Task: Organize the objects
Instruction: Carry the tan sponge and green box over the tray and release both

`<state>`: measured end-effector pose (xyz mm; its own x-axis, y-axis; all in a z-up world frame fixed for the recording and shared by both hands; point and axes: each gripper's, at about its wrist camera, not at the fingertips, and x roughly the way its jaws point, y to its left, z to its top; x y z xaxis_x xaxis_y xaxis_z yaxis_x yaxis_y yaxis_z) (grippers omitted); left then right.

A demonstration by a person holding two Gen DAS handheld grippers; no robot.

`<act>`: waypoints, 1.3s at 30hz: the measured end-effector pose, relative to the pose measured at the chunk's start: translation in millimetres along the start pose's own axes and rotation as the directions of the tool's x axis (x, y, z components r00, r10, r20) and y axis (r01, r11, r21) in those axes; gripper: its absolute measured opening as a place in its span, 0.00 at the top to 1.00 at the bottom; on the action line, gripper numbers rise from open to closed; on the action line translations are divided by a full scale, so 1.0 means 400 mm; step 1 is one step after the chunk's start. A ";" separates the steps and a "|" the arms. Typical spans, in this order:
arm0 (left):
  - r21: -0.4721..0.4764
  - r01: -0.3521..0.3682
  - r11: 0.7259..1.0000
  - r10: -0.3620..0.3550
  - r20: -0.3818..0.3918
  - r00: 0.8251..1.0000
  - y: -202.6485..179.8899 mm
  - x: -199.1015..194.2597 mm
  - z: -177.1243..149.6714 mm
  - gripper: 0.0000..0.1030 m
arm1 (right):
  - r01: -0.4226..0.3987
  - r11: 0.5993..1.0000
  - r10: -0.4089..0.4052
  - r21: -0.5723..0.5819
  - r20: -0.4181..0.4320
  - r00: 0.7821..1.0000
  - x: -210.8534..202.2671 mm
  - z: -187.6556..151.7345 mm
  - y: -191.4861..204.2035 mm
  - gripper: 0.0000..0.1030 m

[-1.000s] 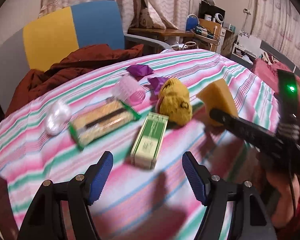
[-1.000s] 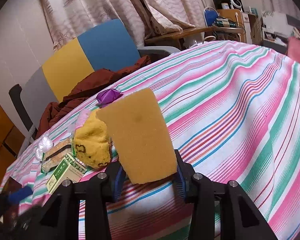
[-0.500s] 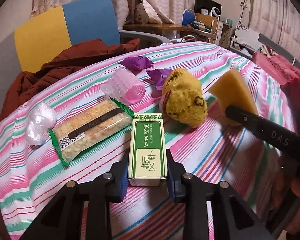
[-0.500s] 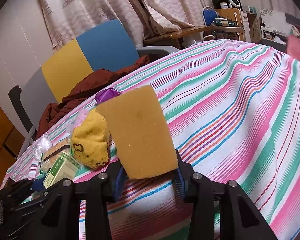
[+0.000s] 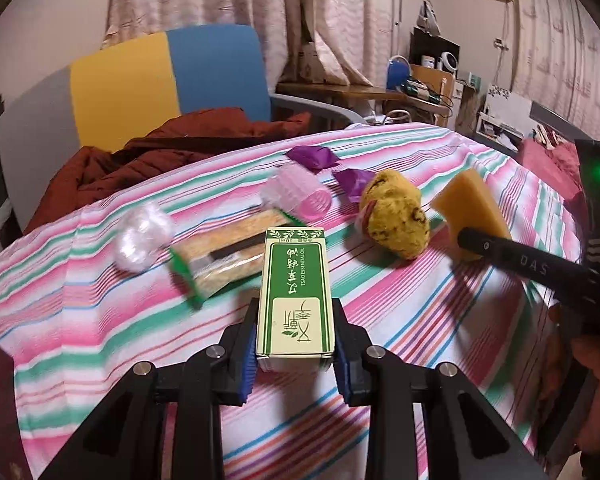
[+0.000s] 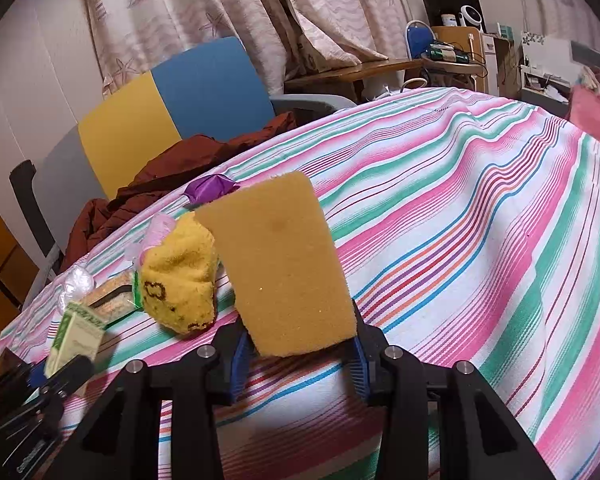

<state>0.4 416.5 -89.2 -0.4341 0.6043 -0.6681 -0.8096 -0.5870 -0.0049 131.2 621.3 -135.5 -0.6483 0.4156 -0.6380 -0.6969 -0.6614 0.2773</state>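
Above the striped tablecloth [image 6: 480,208], the right gripper [image 6: 298,354] pinches a yellow sponge [image 6: 280,264], long axis pointing forward and up; likewise the left gripper [image 5: 295,354] clamps a green essential oil box [image 5: 295,292], lengthwise pointing away.

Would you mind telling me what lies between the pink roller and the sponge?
In the left wrist view, the yellow plush sits between the pink roller and the sponge, with a purple wrapper just behind.
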 end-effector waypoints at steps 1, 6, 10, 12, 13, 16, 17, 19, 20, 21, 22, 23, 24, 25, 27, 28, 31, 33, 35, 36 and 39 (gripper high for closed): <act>-0.009 -0.005 1.000 0.005 0.003 1.000 0.007 -0.006 -0.005 0.70 | 0.003 1.000 -0.003 -0.002 0.002 1.000 -0.001 0.000 -0.001 0.60; -0.064 -0.027 0.998 0.029 0.032 0.999 0.045 -0.040 -0.034 0.70 | 0.048 0.999 -0.048 0.002 0.052 0.997 -0.028 -0.002 0.002 0.60; -0.077 -0.038 0.996 0.042 0.044 0.998 0.056 -0.063 -0.050 0.70 | 0.070 0.998 -0.070 0.010 0.074 0.995 -0.043 -0.002 0.002 0.60; -0.062 -0.040 0.997 0.044 0.053 0.998 0.050 -0.077 -0.062 0.70 | 0.077 0.997 -0.077 -0.001 0.076 0.994 -0.048 -0.003 0.008 0.60; -0.052 -0.040 0.998 0.043 0.059 0.997 0.045 -0.087 -0.068 0.70 | 0.077 0.997 -0.076 -0.013 0.079 0.994 -0.053 -0.005 0.014 0.60; -0.016 -0.035 0.999 0.036 0.073 0.997 0.028 -0.109 -0.086 0.70 | 0.075 0.996 -0.071 -0.047 0.079 0.994 -0.063 -0.008 0.033 0.60; -0.002 -0.033 0.999 0.033 0.077 0.996 0.022 -0.118 -0.093 0.70 | 0.070 0.995 -0.065 -0.065 0.074 0.995 -0.068 -0.010 0.042 0.60; 0.018 -0.031 0.999 0.029 0.089 0.996 0.011 -0.135 -0.105 0.70 | 0.058 0.995 -0.053 -0.087 0.058 0.997 -0.071 -0.013 0.053 0.60; 0.023 -0.028 0.999 0.026 0.090 0.996 0.008 -0.139 -0.107 0.70 | 0.053 0.994 -0.049 -0.098 0.050 0.998 -0.075 -0.017 0.060 0.60; 0.026 -0.025 0.999 0.022 0.089 0.996 0.006 -0.144 -0.111 0.70 | 0.047 0.993 -0.042 -0.106 0.047 0.998 -0.083 -0.022 0.067 0.60; 0.025 -0.022 0.999 0.020 0.090 0.996 0.006 -0.147 -0.113 0.70 | 0.042 0.993 -0.037 -0.109 0.047 0.998 -0.090 -0.027 0.070 0.60; 0.018 -0.017 1.000 0.015 0.092 0.996 0.009 -0.153 -0.118 0.70 | 0.030 0.993 -0.025 -0.113 0.047 0.999 -0.104 -0.035 0.077 0.60; 0.011 -0.014 1.000 0.013 0.093 0.996 0.010 -0.158 -0.122 0.70 | 0.022 0.993 -0.017 -0.113 0.045 0.999 -0.111 -0.041 0.081 0.60; 0.000 -0.012 1.000 0.012 0.093 0.996 0.015 -0.161 -0.125 0.70 | 0.007 0.994 -0.003 -0.112 0.038 0.999 -0.119 -0.050 0.088 0.60; -0.023 -0.011 1.000 0.013 0.094 0.995 0.024 -0.171 -0.134 0.70 | -0.023 0.993 0.025 -0.113 0.014 1.000 -0.130 -0.069 0.104 0.60; -0.033 -0.009 0.999 0.012 0.094 0.995 0.030 -0.176 -0.138 0.70 | -0.040 0.993 0.040 -0.113 -0.003 0.999 -0.133 -0.081 0.114 0.60; -0.053 -0.001 0.999 0.006 0.092 0.996 0.041 -0.195 -0.157 0.70 | -0.093 0.990 0.088 -0.103 -0.047 0.995 -0.140 -0.109 0.144 0.60; -0.063 0.008 0.998 -0.002 0.089 0.996 0.047 -0.214 -0.172 0.70 | -0.124 0.986 0.118 -0.108 -0.065 0.991 -0.152 -0.126 0.168 0.60; -0.058 0.006 0.998 -0.001 0.088 0.996 0.050 -0.234 -0.191 0.70 | -0.157 0.979 0.148 -0.126 -0.082 0.986 -0.162 -0.142 0.201 0.60; -0.063 0.005 0.998 0.000 0.086 0.996 0.055 -0.246 -0.203 0.70 | -0.170 0.976 0.158 -0.135 -0.090 0.983 -0.164 -0.146 0.215 0.60; -0.121 0.023 0.992 -0.012 0.094 0.995 0.085 -0.293 -0.230 0.70 | -0.215 0.963 0.199 -0.164 -0.109 0.974 -0.180 -0.166 0.267 0.60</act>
<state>60.1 276.4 -79.5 -0.4599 0.6592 -0.5949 -0.7658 -0.6336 -0.1100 123.9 479.5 -107.7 -0.7369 0.2048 -0.6443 -0.4811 -0.8284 0.2868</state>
